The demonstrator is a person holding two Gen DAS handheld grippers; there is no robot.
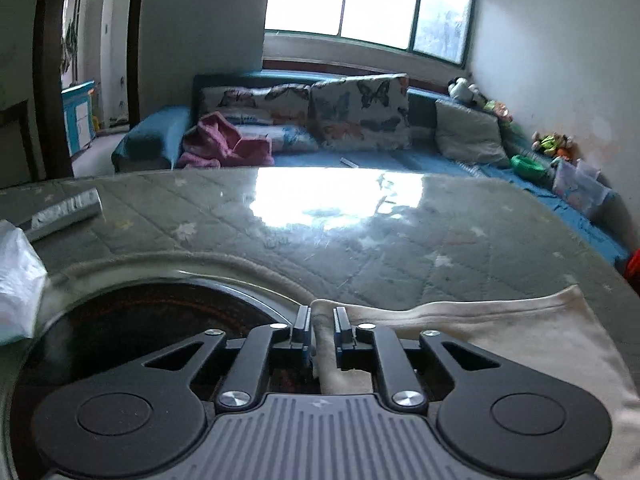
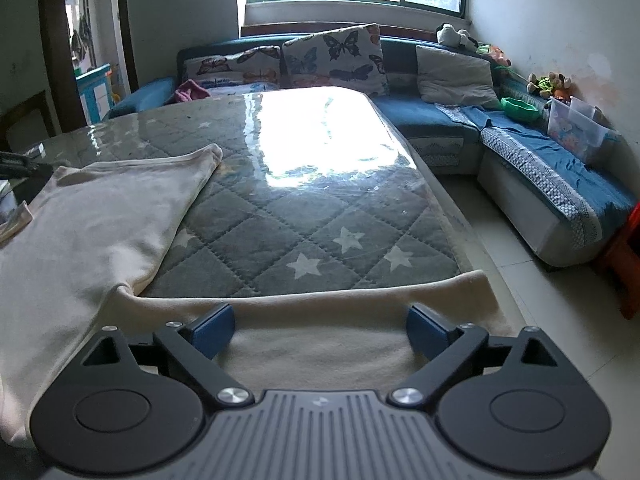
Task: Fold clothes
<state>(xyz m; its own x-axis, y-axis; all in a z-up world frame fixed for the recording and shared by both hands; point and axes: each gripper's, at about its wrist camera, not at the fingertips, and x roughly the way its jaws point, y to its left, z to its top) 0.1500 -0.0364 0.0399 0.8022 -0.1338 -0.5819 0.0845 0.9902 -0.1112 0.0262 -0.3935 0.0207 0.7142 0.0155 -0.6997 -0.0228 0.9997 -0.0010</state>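
A cream garment [image 2: 100, 220] lies spread on the quilted grey table cover [image 2: 280, 220], with one part folded along the near edge. My right gripper [image 2: 320, 328] hangs open and wide over that near strip of cloth, with its blue pads [image 2: 212, 330] clear of the cloth. In the left wrist view the garment [image 1: 500, 340] runs off to the right, and a raised ridge of its left edge stands between the narrow jaws of my left gripper [image 1: 322, 320], which is shut on it.
A dark round glass-rimmed disc [image 1: 140, 320] sits just left of the left gripper, beside a white plastic bag [image 1: 16, 272] and a silver box [image 1: 68, 212]. A blue corner sofa [image 2: 440, 116] with cushions wraps behind and to the right. A red stool [image 2: 628, 264] stands on the floor at right.
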